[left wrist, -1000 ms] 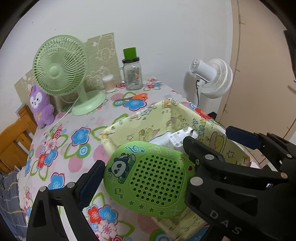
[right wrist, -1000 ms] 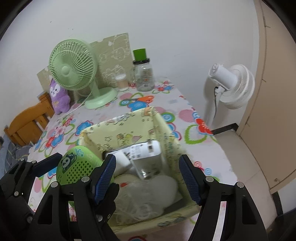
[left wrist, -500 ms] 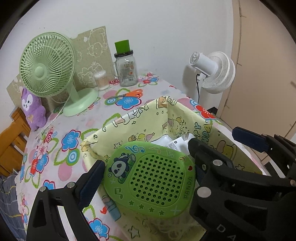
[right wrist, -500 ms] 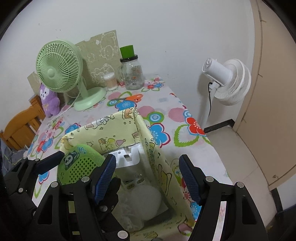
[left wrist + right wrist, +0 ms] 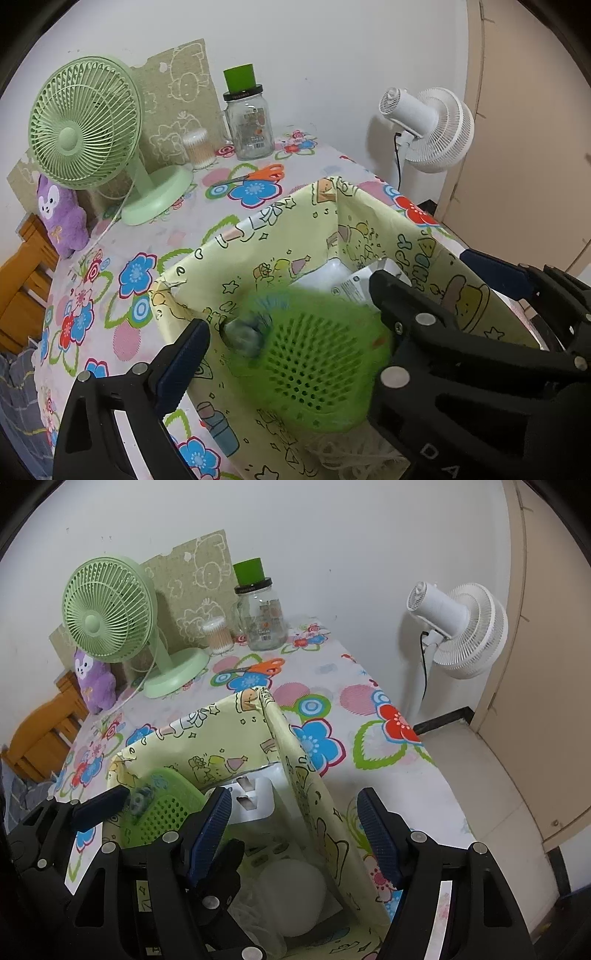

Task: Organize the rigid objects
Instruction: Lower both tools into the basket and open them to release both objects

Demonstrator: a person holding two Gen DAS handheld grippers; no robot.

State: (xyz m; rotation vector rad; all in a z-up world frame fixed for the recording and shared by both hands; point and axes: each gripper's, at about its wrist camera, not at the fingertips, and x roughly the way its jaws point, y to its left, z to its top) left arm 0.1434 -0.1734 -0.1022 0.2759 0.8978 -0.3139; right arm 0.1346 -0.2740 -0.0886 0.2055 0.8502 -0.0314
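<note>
A green panda speaker (image 5: 314,365) shows blurred inside the yellow cartoon-print fabric box (image 5: 258,236), tilted against its left wall. My left gripper (image 5: 288,314) stands open around it, with a gap between the left pad and the speaker. In the right wrist view the speaker (image 5: 162,812) lies low in the box (image 5: 295,775), beside a white plug-like device (image 5: 255,797) and a white round object (image 5: 291,890). My right gripper (image 5: 291,823) is open and straddles the box's right wall without touching it.
On the flowered tablecloth (image 5: 369,716) behind the box stand a green desk fan (image 5: 110,616), a glass jar with a green lid (image 5: 262,620), a cotton-swab tub (image 5: 218,635) and orange scissors (image 5: 258,666). A purple plush (image 5: 92,679) sits far left. A white floor fan (image 5: 458,627) stands beyond the table's right edge.
The left jaws held the speaker over the box; now they have spread and the speaker has dropped lower into it, blurred. Both grippers have come down closer to the box.
</note>
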